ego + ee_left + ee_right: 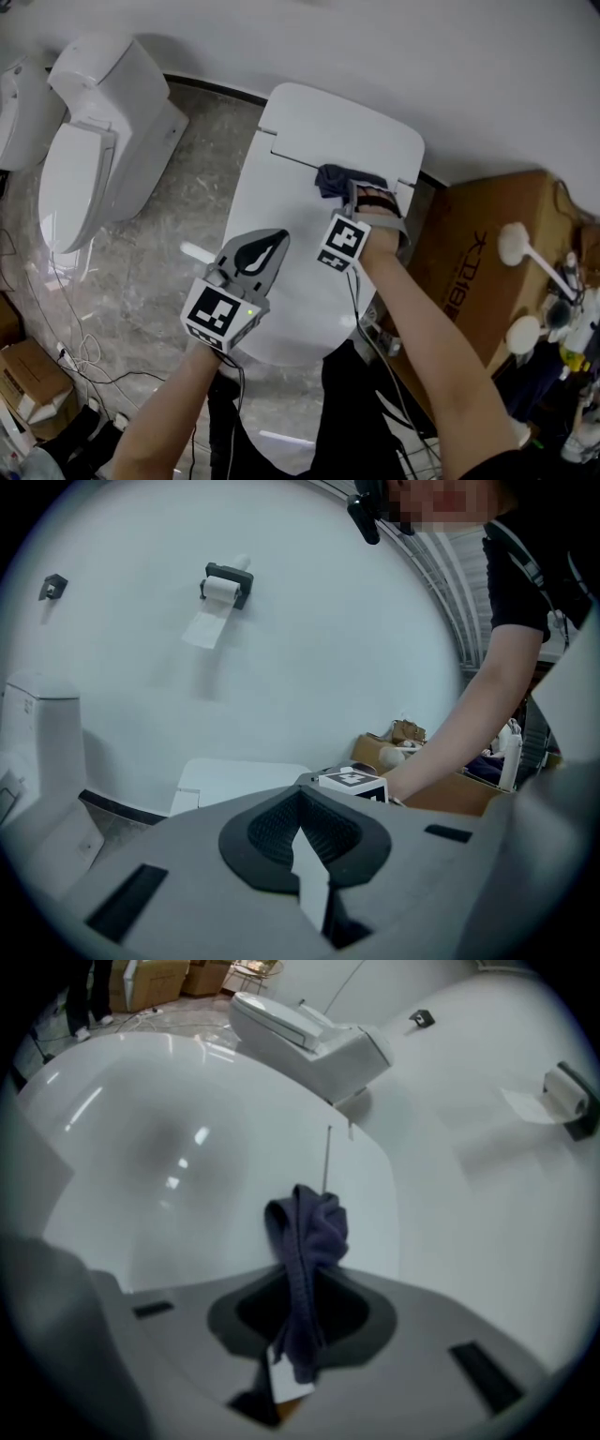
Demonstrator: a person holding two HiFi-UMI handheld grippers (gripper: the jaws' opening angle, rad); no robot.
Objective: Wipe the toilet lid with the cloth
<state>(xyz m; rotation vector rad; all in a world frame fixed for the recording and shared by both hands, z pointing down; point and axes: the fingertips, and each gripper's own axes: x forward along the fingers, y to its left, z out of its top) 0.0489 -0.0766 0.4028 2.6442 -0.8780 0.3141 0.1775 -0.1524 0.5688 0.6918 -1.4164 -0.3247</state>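
Marble flooring point(178, 216) surrounds the toilet point(337, 122). Head view: we hold the cloth point(337, 176) at the hinge end of the toilet lid point(300, 291), whose long axis runs back toward us; the right gripper point(354, 192) is nearer. Left gripper view: the left gripper point(300, 794) is closed, empty, hovering. Right gripper view: jaws are clamped on the cloth, bare lid beyond.

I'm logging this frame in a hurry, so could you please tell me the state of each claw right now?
Left claw: closed, holding nothing.
Right claw: closed on the cloth.
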